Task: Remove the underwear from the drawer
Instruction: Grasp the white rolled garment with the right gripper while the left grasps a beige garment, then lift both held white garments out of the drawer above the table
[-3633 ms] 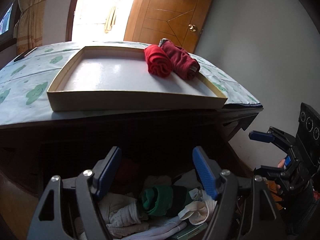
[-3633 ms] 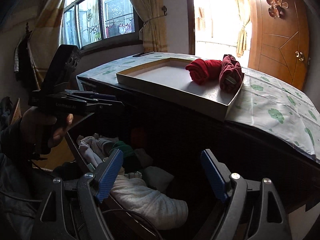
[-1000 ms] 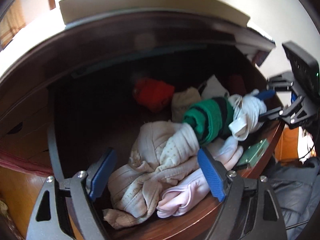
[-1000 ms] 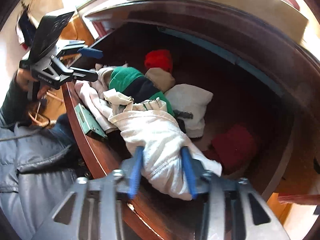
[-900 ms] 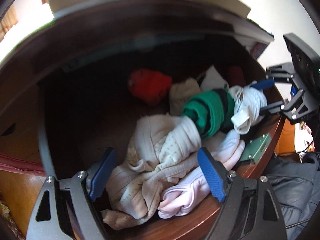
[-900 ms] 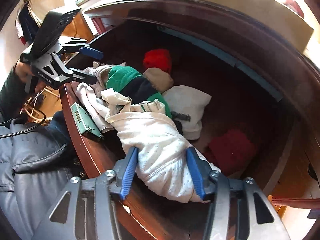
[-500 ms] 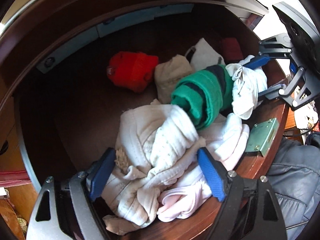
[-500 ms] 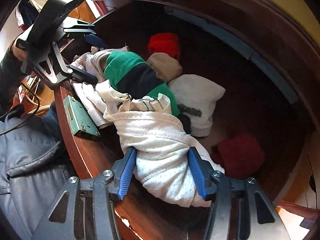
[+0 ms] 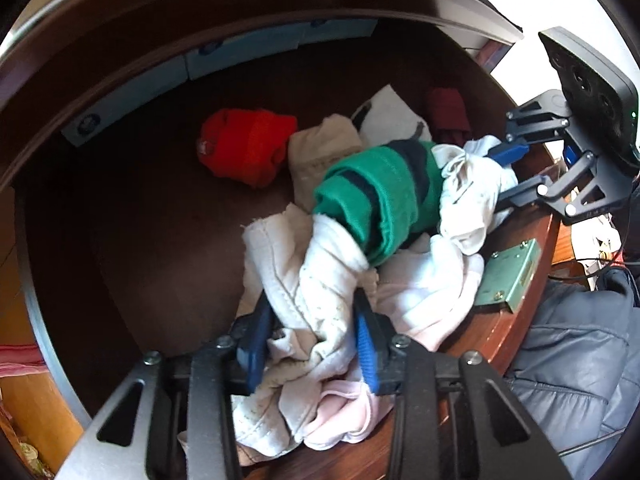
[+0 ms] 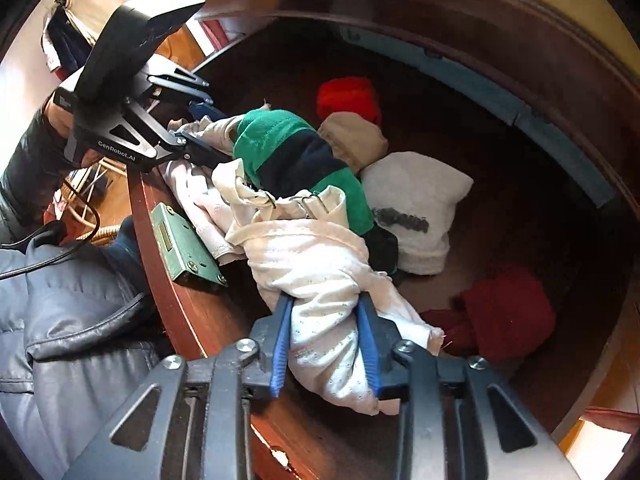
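Observation:
The open wooden drawer holds a heap of rolled underwear. My left gripper is closing, and its blue pads squeeze a cream dotted garment at the near edge of the heap. My right gripper is closing too, and its pads pinch a white dotted garment. Each gripper shows in the other's view: the right gripper on white cloth, the left gripper on cream cloth. A green and navy roll lies over the cloth between them. I cannot tell whether both hold the same piece.
Further back lie a red roll, a beige piece, a folded white one and a dark red roll. A pale pink garment hangs by the metal lock plate on the front rim. A person's padded jacket is close.
Both grippers went from wide apart around the cloth to squeezed onto it. The left gripper dipped further into the drawer; the right stayed in place.

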